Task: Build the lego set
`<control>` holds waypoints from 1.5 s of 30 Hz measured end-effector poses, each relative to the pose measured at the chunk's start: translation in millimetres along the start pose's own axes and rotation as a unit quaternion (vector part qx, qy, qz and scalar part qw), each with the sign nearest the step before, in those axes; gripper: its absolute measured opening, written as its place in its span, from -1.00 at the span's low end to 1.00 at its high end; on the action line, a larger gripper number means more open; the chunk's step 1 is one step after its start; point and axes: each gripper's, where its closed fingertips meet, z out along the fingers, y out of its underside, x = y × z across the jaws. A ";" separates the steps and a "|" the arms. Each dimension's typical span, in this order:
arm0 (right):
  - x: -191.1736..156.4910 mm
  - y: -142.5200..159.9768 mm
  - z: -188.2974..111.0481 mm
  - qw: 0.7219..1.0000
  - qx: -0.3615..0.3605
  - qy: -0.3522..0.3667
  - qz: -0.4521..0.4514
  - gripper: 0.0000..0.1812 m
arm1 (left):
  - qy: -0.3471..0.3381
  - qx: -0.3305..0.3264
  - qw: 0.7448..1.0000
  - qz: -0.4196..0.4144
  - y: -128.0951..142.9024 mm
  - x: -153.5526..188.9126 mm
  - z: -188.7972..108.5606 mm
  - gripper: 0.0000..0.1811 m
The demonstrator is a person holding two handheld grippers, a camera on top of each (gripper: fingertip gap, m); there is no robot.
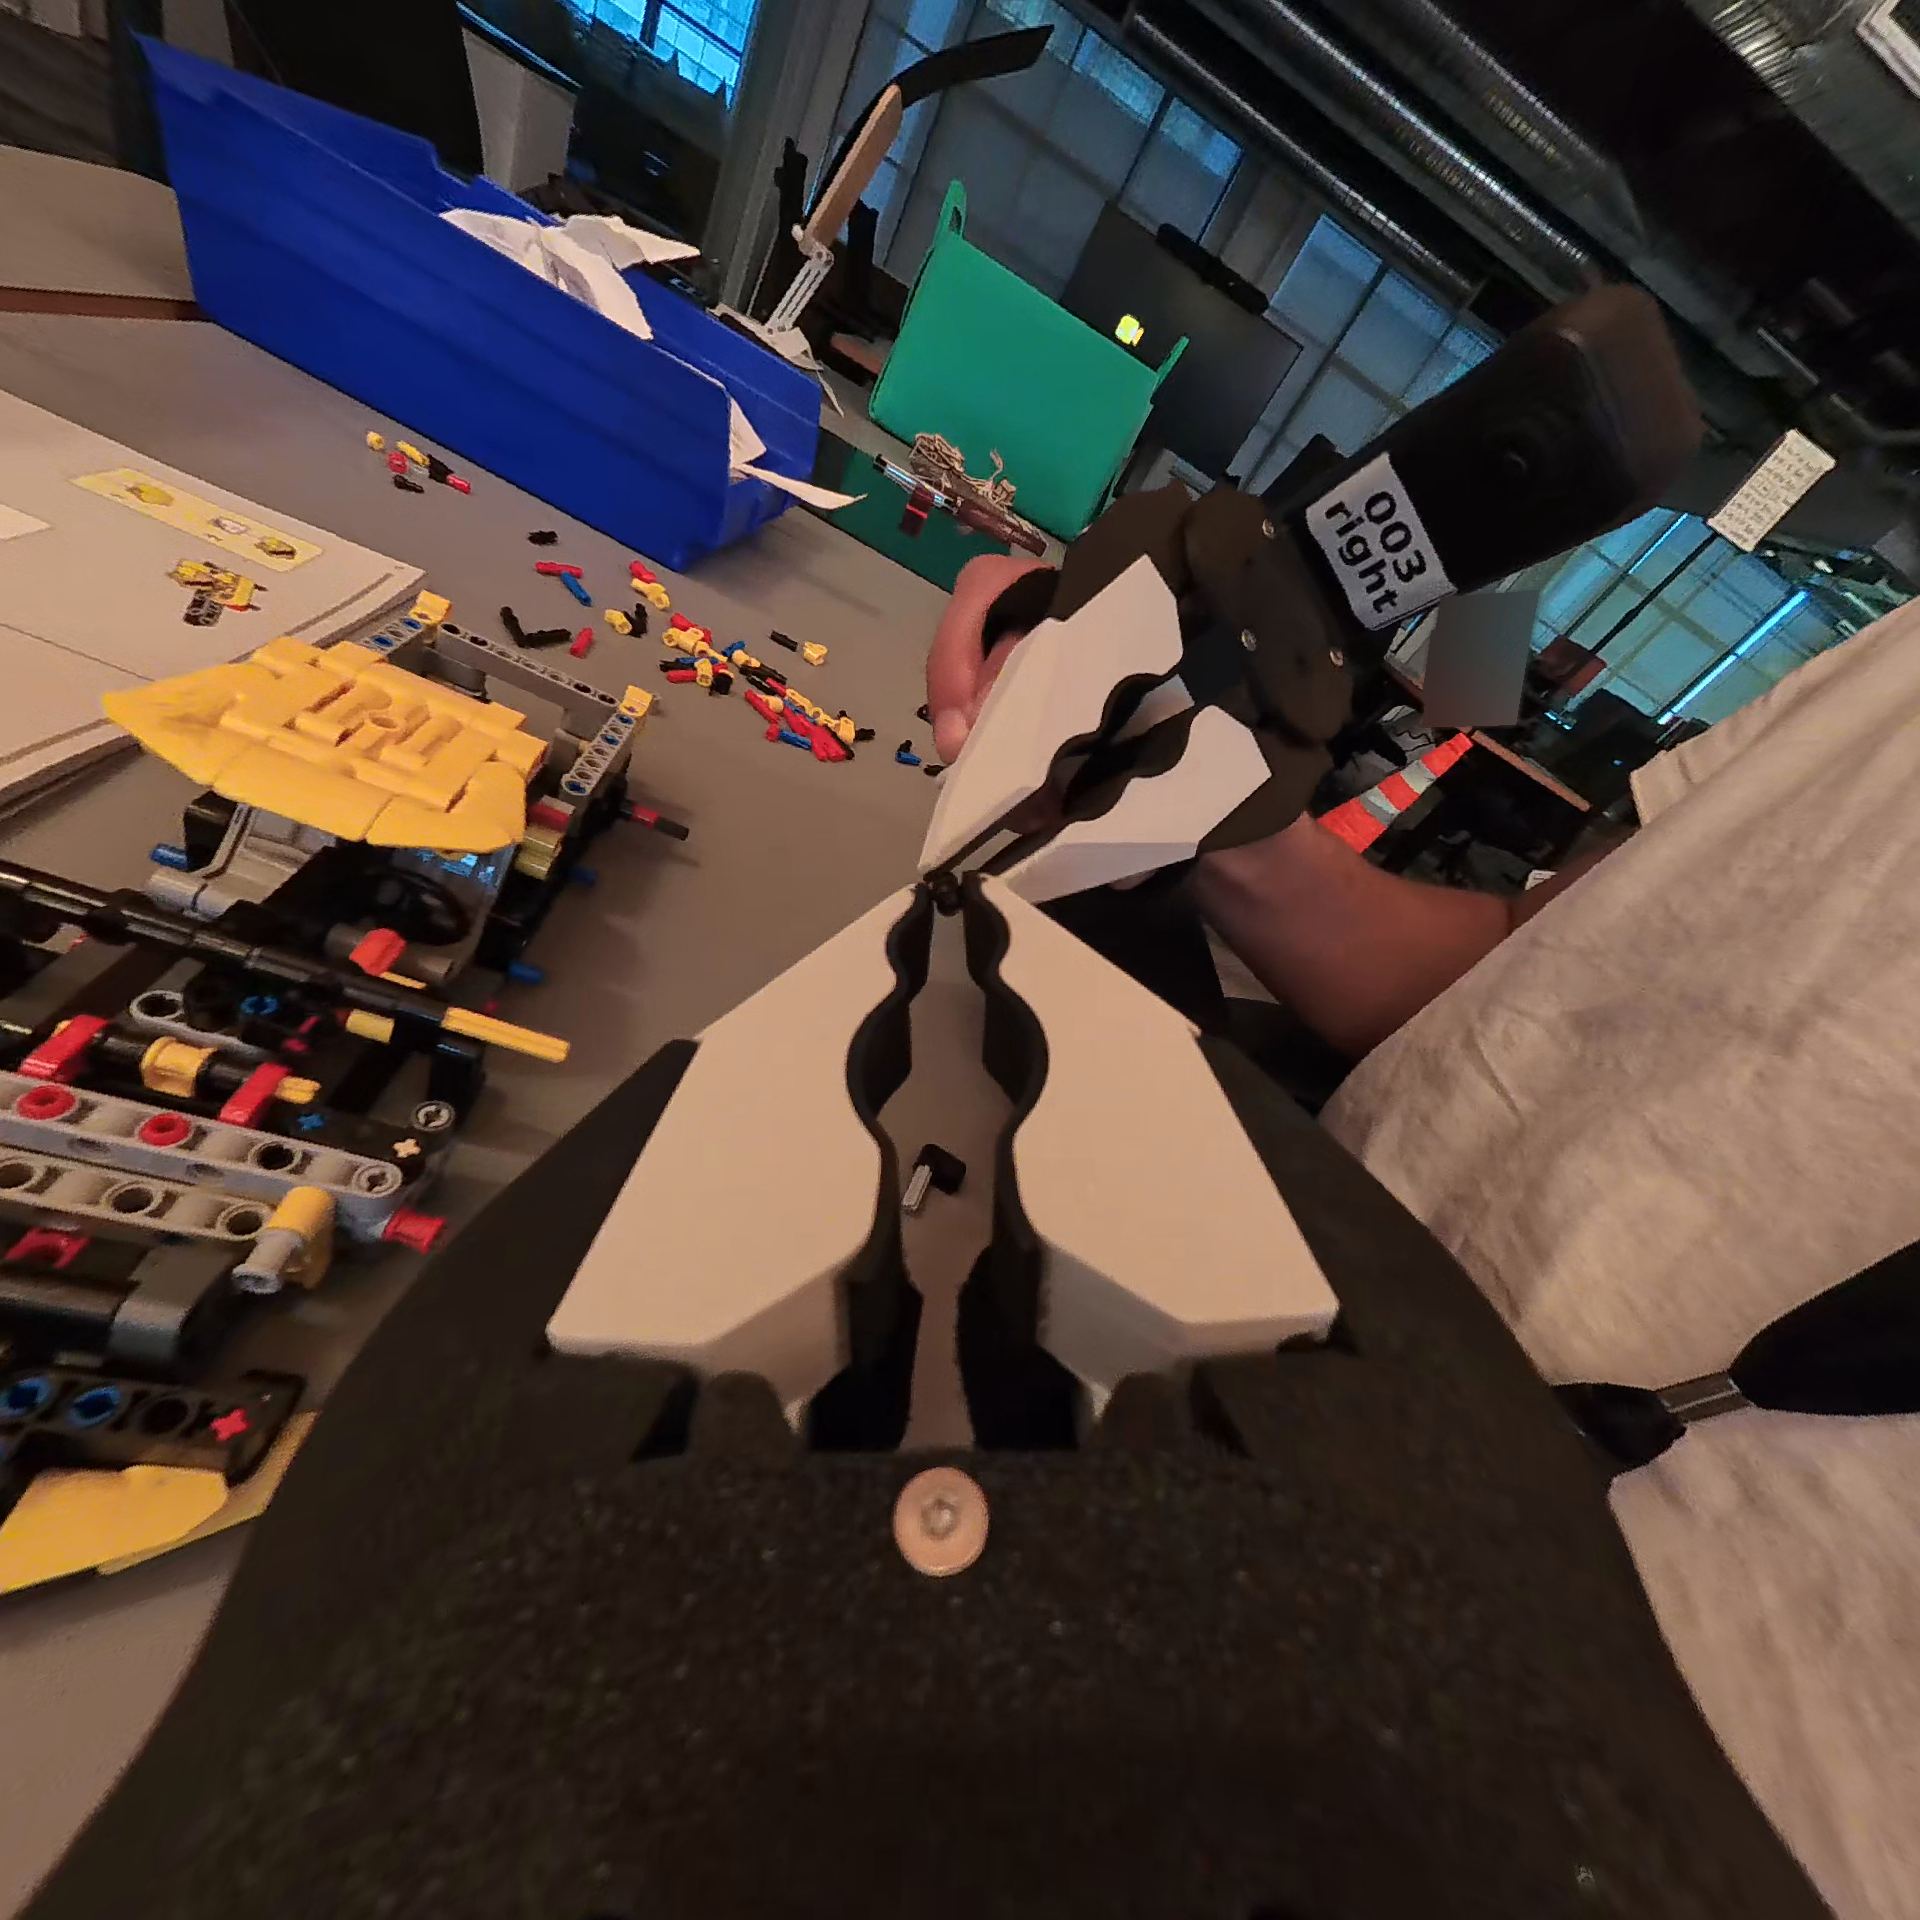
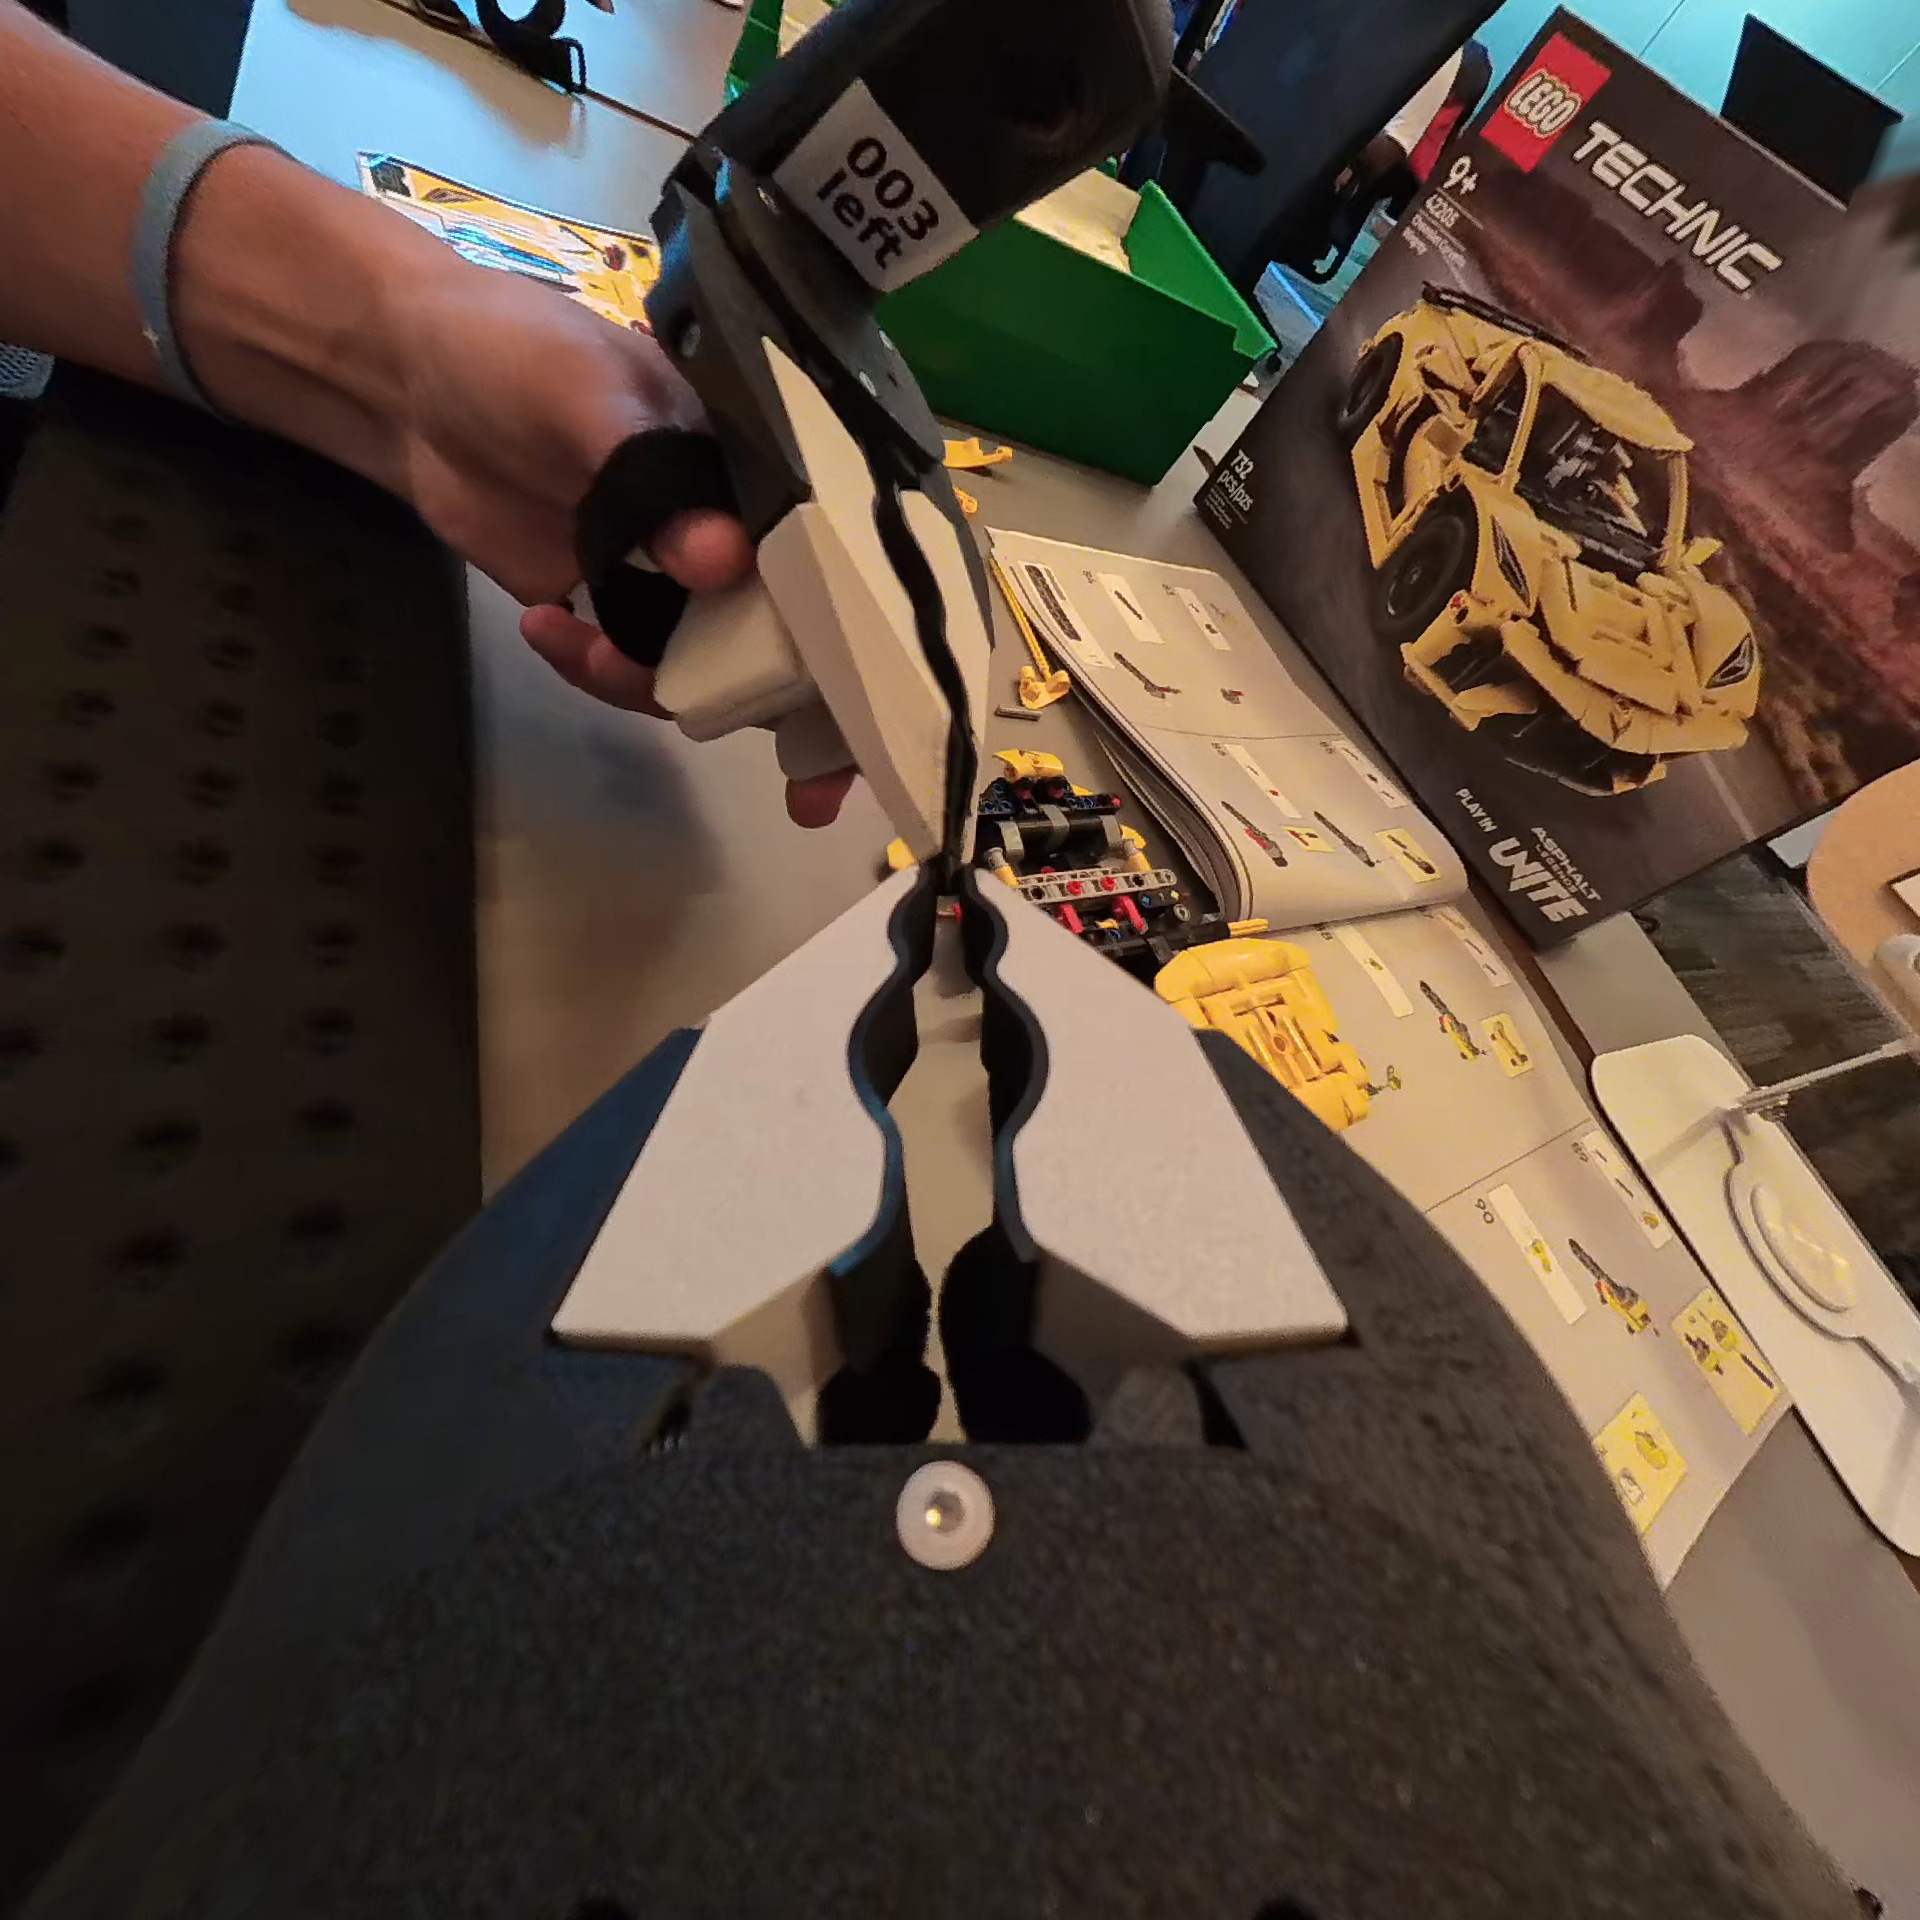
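My left gripper is shut on a small black piece held above the table. My right gripper comes in from the upper right, jaws closed, and its tips touch that same piece. In the right wrist view my right gripper pinches at the same spot, and the left gripper meets it from above. The piece is too small to identify. The partly built yellow, black and grey car lies on the grey table to the left; it also shows behind the tips in the right wrist view.
Loose pins lie scattered past the car, and one black and grey pin lies under my left gripper. An open instruction booklet, a yellow sub-assembly, the set's box, a blue bin and a green bin surround the work area. The grippers are tip to tip, or close to it.
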 end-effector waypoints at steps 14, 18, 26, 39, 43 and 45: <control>-62.7 73.1 -13.1 0.965 -0.145 -0.170 0.138 -0.65 | -0.014 -0.116 0.986 0.119 39.6 5.4 -8.3 -0.95; -72.4 80.5 -10.9 0.980 -0.145 -0.133 0.038 -0.83 | -0.003 -0.173 0.974 0.144 64.1 8.7 -3.0 -0.95; -77.7 84.0 -5.8 0.974 -0.147 -0.166 0.048 -0.77 | -0.010 -0.209 0.965 0.161 79.9 6.5 -0.7 -0.95; -67.6 76.3 -0.9 0.955 -0.099 -0.210 0.184 -0.84 | -0.016 -0.165 0.952 0.256 68.4 11.7 1.3 -0.95; -55.7 40.0 -11.1 0.910 0.010 -0.272 0.312 -0.85 | -0.025 -0.103 0.925 0.364 48.1 23.8 0.5 -0.95; -57.0 27.3 -17.6 0.870 0.047 -0.328 0.365 -0.84 | -0.026 -0.085 0.907 0.412 45.4 30.5 2.0 -0.95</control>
